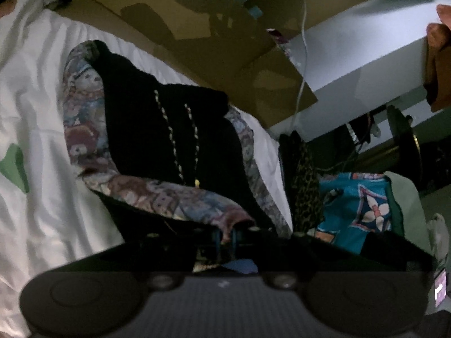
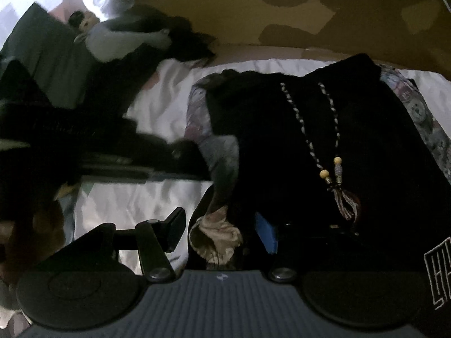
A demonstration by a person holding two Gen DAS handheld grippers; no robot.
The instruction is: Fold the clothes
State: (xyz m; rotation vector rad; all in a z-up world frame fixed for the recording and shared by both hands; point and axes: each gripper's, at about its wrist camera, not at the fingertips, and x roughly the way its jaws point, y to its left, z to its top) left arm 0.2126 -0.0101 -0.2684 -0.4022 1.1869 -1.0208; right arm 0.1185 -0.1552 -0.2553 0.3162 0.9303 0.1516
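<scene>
Black clothing [image 1: 157, 129] with a picture-print lining [image 1: 81, 129] lies on the white sheet [image 1: 33, 84] of a bed, near the edge by the wall. Two braided cords [image 2: 304, 129] with beads run down its front.

The sheet is wrinkled. A brown, patchy wall [image 1: 214, 39] runs along the far edge of the bed.

The left wrist view alone shows a white shelf [image 1: 366, 56] with a thin white cable [image 1: 303, 56] hanging in front of it, and a bright blue cloth with a flower print [image 1: 358, 205] past the side edge of the bed. The right wrist view alone shows a dark green pillow [image 2: 50, 53] and a doll in a grey top [image 2: 112, 39] by the far corner, and white stitched letters [image 2: 439, 276] on the black clothing.

The left gripper [image 1: 225, 235] is squeezed tight on the edge of the print lining. The right gripper [image 2: 222, 231] has its jaws wide apart. A bunched bit of the print lining sits between them, and it is too dark to tell if the blue pad [image 2: 267, 236] touches the cloth.
</scene>
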